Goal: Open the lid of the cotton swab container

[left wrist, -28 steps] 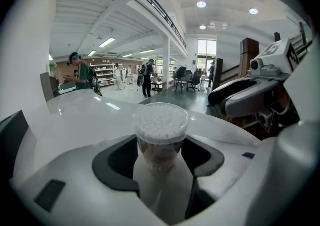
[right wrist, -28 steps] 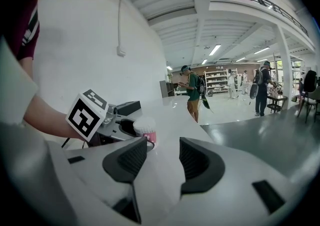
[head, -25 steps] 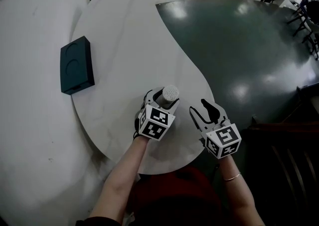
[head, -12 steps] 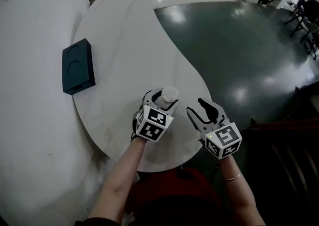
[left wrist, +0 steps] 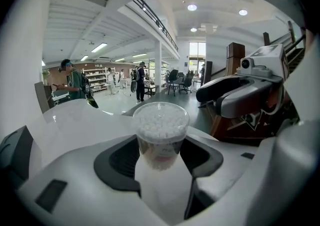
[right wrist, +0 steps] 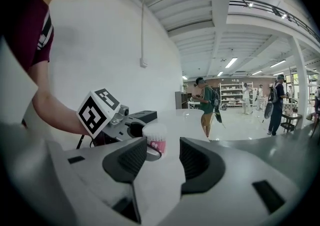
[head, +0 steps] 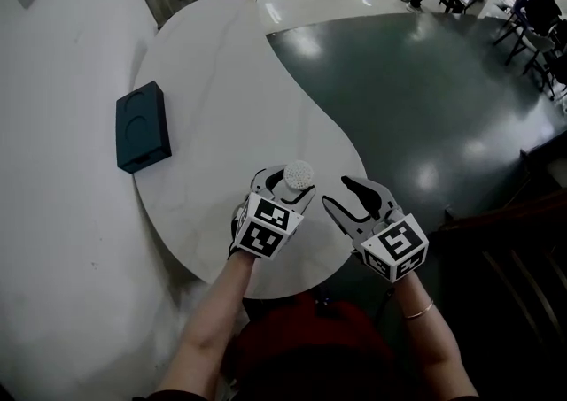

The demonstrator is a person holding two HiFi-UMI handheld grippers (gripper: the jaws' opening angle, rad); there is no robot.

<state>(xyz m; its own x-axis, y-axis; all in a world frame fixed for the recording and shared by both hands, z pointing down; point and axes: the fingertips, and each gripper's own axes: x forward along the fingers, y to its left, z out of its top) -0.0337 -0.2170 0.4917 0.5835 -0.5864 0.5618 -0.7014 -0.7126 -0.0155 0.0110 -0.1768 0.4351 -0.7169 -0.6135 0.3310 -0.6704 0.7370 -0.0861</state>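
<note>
A clear round cotton swab container (head: 299, 175) with a pink label stands near the front right edge of the white table (head: 213, 80). My left gripper (head: 285, 187) is shut on its lower body; in the left gripper view the container (left wrist: 160, 135) sits between the dark pads (left wrist: 116, 157), its lid on top. My right gripper (head: 339, 193) hovers just right of it, over the table edge, open and empty. In the right gripper view the container (right wrist: 156, 139) shows beyond the spread jaws, with the left gripper's marker cube (right wrist: 98, 112) beside it.
A dark teal box (head: 142, 125) lies on the table's far left side, by the white wall. The dark floor (head: 425, 80) drops off right of the curved table edge. People walk in the far background. The right gripper (left wrist: 235, 93) shows in the left gripper view.
The right gripper has drifted a little left, closer to the container, its jaws unchanged. The left gripper keeps its hold on the container.
</note>
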